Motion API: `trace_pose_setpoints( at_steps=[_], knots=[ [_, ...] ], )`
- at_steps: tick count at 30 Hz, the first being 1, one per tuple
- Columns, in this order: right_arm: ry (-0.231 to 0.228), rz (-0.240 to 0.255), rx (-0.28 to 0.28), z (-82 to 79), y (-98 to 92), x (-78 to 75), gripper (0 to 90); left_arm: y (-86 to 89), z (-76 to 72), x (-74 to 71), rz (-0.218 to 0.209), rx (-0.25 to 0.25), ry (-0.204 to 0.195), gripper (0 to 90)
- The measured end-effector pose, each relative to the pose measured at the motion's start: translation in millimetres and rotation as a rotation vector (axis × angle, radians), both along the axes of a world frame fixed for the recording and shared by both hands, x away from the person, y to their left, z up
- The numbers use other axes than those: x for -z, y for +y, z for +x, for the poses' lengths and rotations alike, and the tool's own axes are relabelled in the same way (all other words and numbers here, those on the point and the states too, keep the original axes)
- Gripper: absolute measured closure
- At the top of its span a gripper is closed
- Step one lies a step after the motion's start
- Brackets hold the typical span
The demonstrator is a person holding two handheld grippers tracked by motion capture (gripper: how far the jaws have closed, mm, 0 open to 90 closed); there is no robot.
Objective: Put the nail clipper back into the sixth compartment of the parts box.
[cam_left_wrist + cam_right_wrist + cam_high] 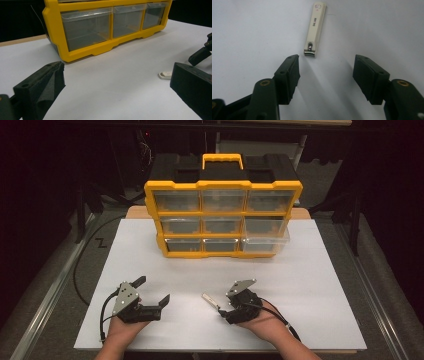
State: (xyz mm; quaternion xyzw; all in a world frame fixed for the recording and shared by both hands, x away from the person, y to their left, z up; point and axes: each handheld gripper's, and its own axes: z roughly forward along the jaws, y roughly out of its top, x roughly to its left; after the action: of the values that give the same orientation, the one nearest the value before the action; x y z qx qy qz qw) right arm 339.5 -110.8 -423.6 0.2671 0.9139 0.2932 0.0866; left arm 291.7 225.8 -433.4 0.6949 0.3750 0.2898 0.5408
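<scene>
Nail clippers [315, 28] lie flat on the white counter [300, 280], just ahead of the right tool [325, 68], whose jaws stand apart with nothing between them; the steel cutting end points back toward the left-hand jaw. In the high view the clippers [210, 301] sit just to the left of that right tool [226, 307], close to the person's edge of the counter. The left tool [152, 290] rests well apart on the other side, jaws also spread wide and empty.

The clippers look small, light, stiff and smooth — a cream lever over a metal body, likely slippery under the pads and so low that the jaws must come right down to the counter. The best hold is probably across the narrow width at mid-length, pads on the two long edges, so it cannot pivot or squirt out.

Farther back stands a yellow drawer organizer [223, 220] with clear drawers; its bottom right drawer [265, 243] is pulled out — a likely destination.
</scene>
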Motion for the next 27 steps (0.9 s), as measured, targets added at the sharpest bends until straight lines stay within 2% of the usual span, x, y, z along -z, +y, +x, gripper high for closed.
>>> trace_pose_setpoints(
  at_steps=[6, 11, 17, 19, 24, 27],
  knots=[
    [0.024, -0.050, -0.039, 1.3, 8.3, -2.8, 28.6, 0.1, -0.5, -0.4, -0.001, 0.000, -0.001, 0.4],
    [0.046, -0.069, -0.035, 3.5, 16.7, -5.7, 16.4, 0.3, -0.6, -0.4, -0.002, 0.003, 0.000, 0.4],
    [0.056, -0.097, -0.046, 8.3, 27.5, -8.6, 7.3, 0.6, -0.4, -0.5, -0.003, 0.004, -0.001, 0.4],
    [0.071, -0.122, -0.050, 9.8, 30.9, -8.5, 3.6, 0.9, -0.3, -0.6, -0.002, 0.004, 0.000, 0.4],
    [0.092, -0.142, -0.084, 13.1, 38.0, -8.6, 0.8, 1.0, -0.4, -0.7, -0.003, 0.005, -0.001, 0.4],
    [0.095, -0.156, -0.095, 14.2, 42.7, -9.3, 4.9, 1.0, -0.4, -0.7, -0.003, 0.005, -0.001, 0.4]
  ],
)
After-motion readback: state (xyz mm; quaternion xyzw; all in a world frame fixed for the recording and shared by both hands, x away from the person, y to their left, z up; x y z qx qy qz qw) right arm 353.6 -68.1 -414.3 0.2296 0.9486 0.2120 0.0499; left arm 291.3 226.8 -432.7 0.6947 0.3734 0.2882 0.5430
